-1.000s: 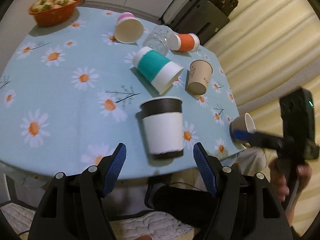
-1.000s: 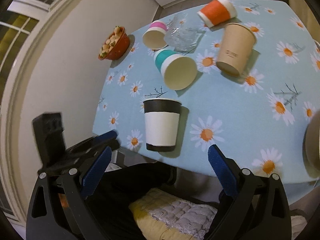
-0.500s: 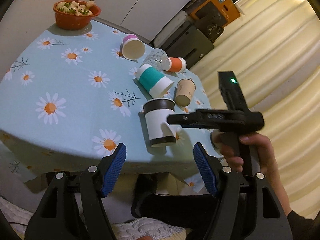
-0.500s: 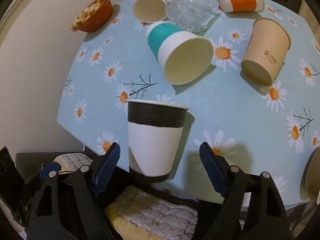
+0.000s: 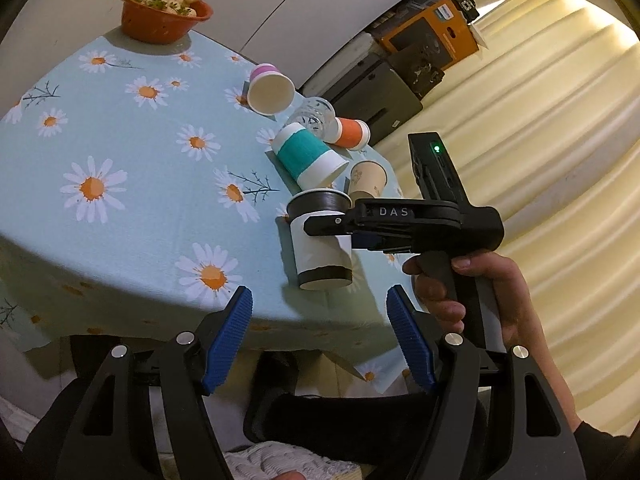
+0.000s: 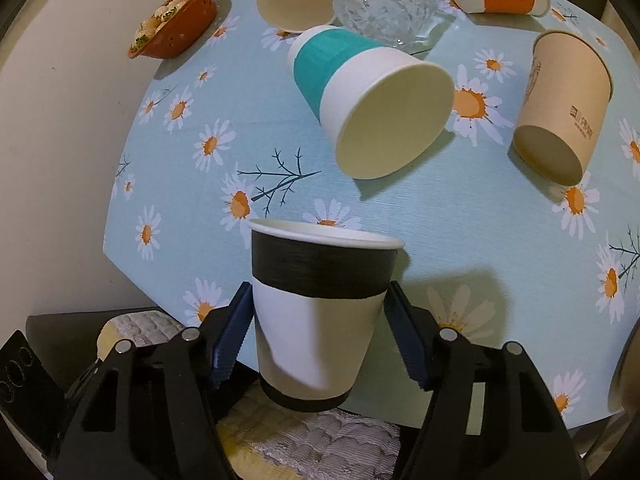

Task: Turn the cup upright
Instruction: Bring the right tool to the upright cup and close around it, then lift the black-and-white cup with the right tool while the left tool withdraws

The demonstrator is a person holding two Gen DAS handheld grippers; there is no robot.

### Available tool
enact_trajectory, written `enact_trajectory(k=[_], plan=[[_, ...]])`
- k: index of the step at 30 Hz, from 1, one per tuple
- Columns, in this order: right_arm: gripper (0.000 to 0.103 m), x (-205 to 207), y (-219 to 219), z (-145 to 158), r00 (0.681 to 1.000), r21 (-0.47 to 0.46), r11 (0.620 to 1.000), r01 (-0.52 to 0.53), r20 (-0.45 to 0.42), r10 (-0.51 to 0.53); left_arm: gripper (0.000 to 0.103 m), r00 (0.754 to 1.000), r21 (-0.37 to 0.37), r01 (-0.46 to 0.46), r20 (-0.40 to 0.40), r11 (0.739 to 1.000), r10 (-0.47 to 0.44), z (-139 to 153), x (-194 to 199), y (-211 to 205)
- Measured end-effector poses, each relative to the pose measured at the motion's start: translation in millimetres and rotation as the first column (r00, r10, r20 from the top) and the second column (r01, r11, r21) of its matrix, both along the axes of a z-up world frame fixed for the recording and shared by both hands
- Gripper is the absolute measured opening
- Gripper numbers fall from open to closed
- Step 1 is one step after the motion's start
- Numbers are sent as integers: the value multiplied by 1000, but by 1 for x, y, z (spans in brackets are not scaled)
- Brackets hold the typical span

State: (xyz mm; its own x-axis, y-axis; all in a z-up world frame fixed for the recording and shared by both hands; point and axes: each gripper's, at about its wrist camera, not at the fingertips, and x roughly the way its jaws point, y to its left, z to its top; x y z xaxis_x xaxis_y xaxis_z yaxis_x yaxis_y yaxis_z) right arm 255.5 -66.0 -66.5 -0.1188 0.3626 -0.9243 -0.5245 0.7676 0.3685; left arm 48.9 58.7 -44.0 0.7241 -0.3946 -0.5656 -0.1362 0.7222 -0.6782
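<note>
The black-and-white cup [image 6: 320, 312] stands upright with its rim on top at the near edge of the table [image 5: 120, 152], which wears a pale blue daisy cloth. The right gripper [image 6: 320, 332] has closed in on the cup from the side, one blue pad [image 6: 234, 334] against each flank of the white band, so the jaws are narrowed to the cup's width and hold it. The left gripper [image 5: 320, 336] hangs off the table's near edge, its jaws spread wide and holding nothing. Toward the middle of the table a teal-banded cup [image 6: 360, 96] lies on its side with its mouth facing the near edge, and a brown cup [image 6: 560, 108] lies tipped near the right edge. An orange bowl [image 5: 164, 12] sits at the far left corner.
</note>
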Motion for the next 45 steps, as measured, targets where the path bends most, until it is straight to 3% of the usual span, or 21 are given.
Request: enact_trajectory(k=[6,12,16,21,25,31,36,38,45], plan=[[66,-3,-5,11,1000,20,1000,13,22,-14,68,1000,-11,-17,11,1000,17,-2,-1,6],[65,-15,-20,38,994,79,996,32,106,-41,68,998,-33,-45,39,998,46,-1,-2,16],[65,-31,-34,59,970,156,987,45,227,-81,68,996,-22,-67,59,998,68,4,0,24],[65,-52,-46,72,936,245,967,69,319,-147,68,994,-22,-84,74,996,85,6,2,32],[65,-72,-52,82,878,316,945,80,427,-217,68,992,-37,-98,82,995,101,4,2,37],[65,-97,-48,82,750,384,920,71,588,-303,68,987,-46,-119,105,992,123,4,-2,40],[65,-112,-41,63,648,401,914,64,680,-344,69,984,-21,-132,120,991,134,7,-6,39],[66,-116,-39,54,599,390,918,75,718,-354,77,982,-12,-137,126,990,138,8,-7,38],[65,-115,-34,21,535,377,923,80,765,-359,77,981,-34,-139,131,990,142,7,-8,40]])
